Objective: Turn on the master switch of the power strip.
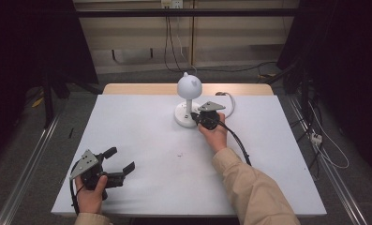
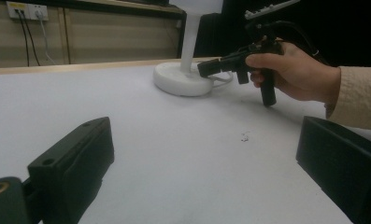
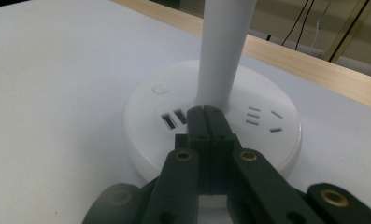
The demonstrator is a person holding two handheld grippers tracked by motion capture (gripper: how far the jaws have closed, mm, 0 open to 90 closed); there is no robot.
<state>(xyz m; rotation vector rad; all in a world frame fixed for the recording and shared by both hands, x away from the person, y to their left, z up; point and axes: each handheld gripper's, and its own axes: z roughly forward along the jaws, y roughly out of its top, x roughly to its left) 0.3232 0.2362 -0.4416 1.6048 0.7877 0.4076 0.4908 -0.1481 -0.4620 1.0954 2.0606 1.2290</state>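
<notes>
One white desk lamp (image 1: pixel 189 101) stands at about one o'clock from table centre, toward the far edge of the white table (image 1: pixel 141 140). Its long axis is vertical: round base down, straight stem up, rounded head on top with a small nub pointing up.

Right gripper (image 1: pixel 196 117): at the lamp base, approaching from four o'clock. Jaws pressed together, nothing between them; tips over the base top, at the foot of the stem.

Left gripper (image 1: pixel 120 161): near corner, about seven o'clock, well apart from the lamp. Jaws spread wide, empty, aimed toward two o'clock.

Count: one lamp, two grippers, two hands.

The right gripper view shows the base top (image 3: pixel 267 135): one round button, two rectangular ports side by side, and five short slots. The high view adds the lamp's head and a white cord (image 1: pixel 229 99) behind the base.
</notes>
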